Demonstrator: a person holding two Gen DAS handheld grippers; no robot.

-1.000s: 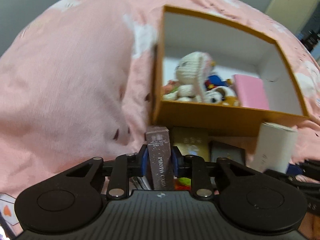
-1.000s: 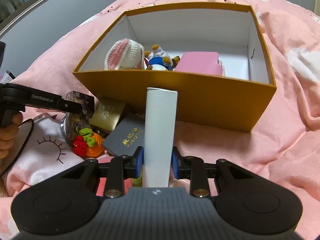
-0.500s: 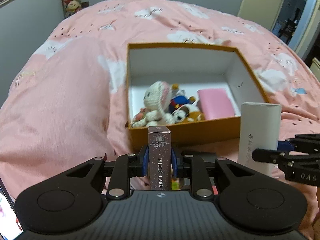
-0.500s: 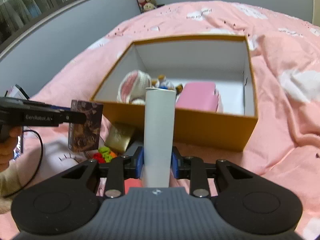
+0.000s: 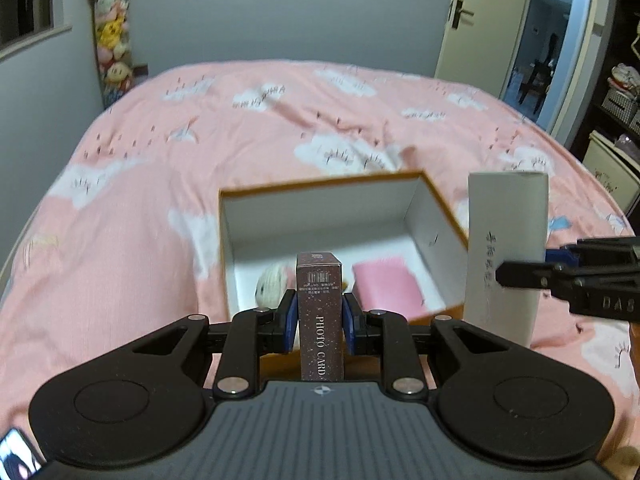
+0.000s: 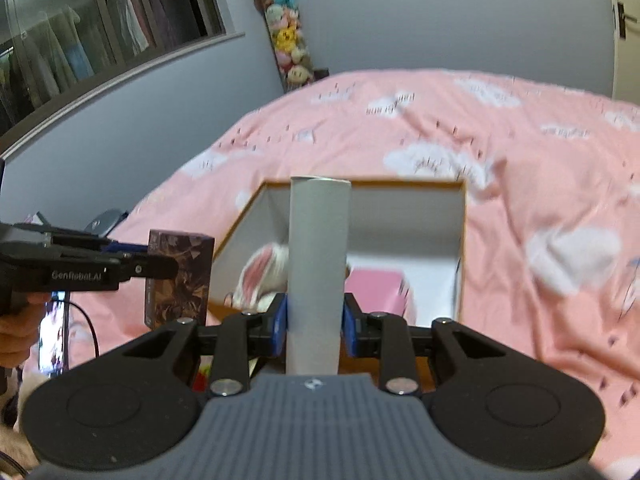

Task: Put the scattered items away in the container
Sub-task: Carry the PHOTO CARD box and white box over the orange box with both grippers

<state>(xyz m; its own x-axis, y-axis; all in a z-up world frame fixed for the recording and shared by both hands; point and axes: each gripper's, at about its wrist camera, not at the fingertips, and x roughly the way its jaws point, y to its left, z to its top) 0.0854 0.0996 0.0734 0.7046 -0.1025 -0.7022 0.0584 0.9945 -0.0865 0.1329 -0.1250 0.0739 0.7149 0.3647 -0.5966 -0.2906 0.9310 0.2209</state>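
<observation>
Left wrist view: left gripper (image 5: 319,318) clamps one upright card box (image 5: 320,316); right gripper (image 6: 315,326) clamps one upright white tube (image 6: 318,272). Both are held before one orange box (image 5: 444,208) on the bed (image 5: 160,160), which contains one crocheted toy (image 5: 272,286) and one pink case (image 5: 386,288).

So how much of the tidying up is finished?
Some is done: a knitted bunny and a pink case already lie in the orange box. Two things are on their way: the left gripper is clamped on a brown photo card box, and the right gripper on a white tube, both near the box. They still need dropping in. Any other leftovers are hidden.
</observation>
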